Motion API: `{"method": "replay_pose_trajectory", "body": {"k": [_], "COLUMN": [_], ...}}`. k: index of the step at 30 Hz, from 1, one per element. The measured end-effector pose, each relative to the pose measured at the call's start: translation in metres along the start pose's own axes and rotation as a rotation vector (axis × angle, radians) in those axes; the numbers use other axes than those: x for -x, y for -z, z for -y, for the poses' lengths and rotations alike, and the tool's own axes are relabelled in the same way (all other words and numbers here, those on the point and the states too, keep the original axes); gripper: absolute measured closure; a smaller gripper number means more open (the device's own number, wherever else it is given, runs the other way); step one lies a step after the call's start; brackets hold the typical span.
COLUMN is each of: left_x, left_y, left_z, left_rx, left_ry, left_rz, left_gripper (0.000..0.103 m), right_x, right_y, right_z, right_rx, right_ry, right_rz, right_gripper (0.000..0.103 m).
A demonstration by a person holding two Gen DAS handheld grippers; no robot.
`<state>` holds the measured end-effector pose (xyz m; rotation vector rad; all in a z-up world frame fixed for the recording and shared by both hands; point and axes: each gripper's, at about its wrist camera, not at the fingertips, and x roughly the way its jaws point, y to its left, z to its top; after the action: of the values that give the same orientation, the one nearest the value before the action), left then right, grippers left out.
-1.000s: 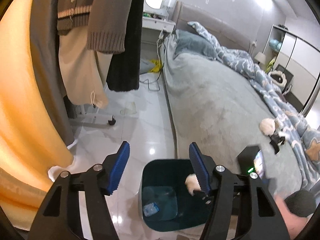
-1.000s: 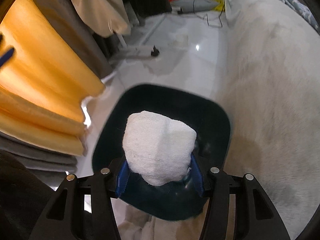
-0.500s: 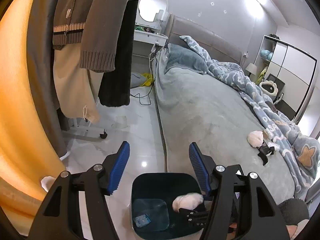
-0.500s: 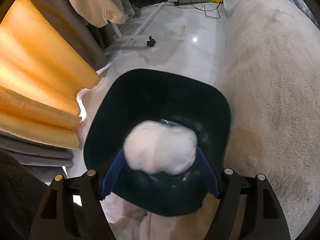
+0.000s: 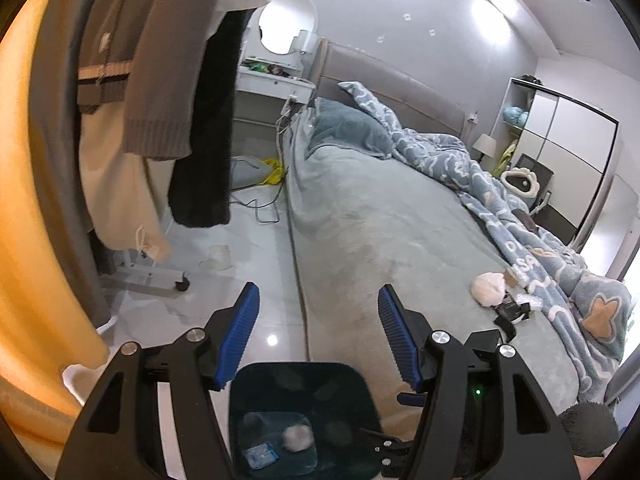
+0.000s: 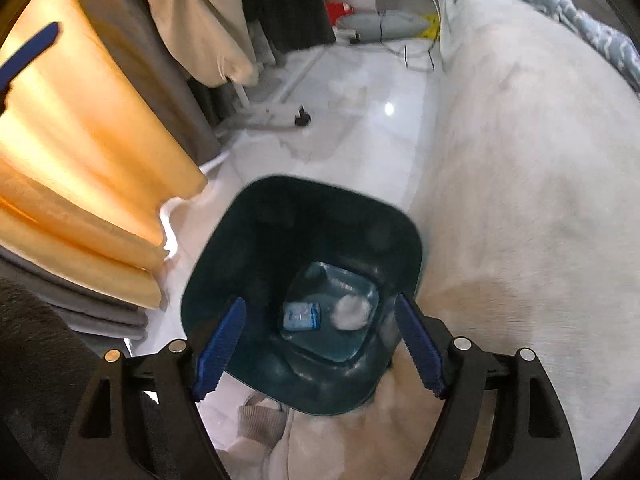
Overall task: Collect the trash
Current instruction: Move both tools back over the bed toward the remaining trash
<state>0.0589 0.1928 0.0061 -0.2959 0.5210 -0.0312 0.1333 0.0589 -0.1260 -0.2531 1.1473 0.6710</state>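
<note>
Right gripper (image 6: 318,348): directly above the dark teal bin (image 6: 224,264), pointing steeply down into it. Jaws opening, nothing between the pads. White wad (image 6: 352,312) already at the bin bottom, just beside a small blue packet (image 6: 302,316); both visible from the left wrist view as well.

Left gripper (image 5: 318,336): jaws parted, empty, aimed out over the bed (image 5: 380,220) with the bin below and close in.

Remaining trash: second white wad (image 5: 487,288) on the bed, near the edge of the patterned quilt (image 5: 552,272), touching or just beside some dark small items and a clear wrapper; exact contact not resolvable. Roughly round, no marked long axis, so probably no wrist roll needed.

Governing relation: wad ahead and to the right of the left jaws, well apart from them, across the grey blanket. Which hand is nearer: cannot tell, since the wad is absent from the right wrist view. Likely next step: turn toward the quilt side, then descend over the wad.

Risk: snagging the quilt or the dark items along with the wad.
</note>
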Motion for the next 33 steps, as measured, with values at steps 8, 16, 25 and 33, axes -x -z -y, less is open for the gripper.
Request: {"method": "replay_pose_trajectory", "body": {"k": [8,16,25,33], "left_x": [-0.002,-0.010,-0.026,-0.051], "left_y": [-0.005,-0.006,-0.003,0.002], "left_z": [0.031,0.050,0.078,0.110], "left_rx": [-0.034,-0.016,-0.011,-0.039], "left_ry": [0.061,0.106,0.153,0.191], "left_rz": [0.033,0.030,0.000,-0.055], "left_gripper": [0.034,0.029,0.024,0.020], "right_x": [0.064,0.110,0.155,0.191], "right_y": [-0.009,0.005,0.018,0.031], "right_z": [0.004,0.033,0.087,0.129], "right_rx": [0.034,-0.017,-0.136,-0.189], "right_ry": [0.025,0.102,0.169,0.211], "right_rz": [0.115,0.157,0.225,0.280], "right_gripper": [0.020,0.019,0.019,0.019]}}
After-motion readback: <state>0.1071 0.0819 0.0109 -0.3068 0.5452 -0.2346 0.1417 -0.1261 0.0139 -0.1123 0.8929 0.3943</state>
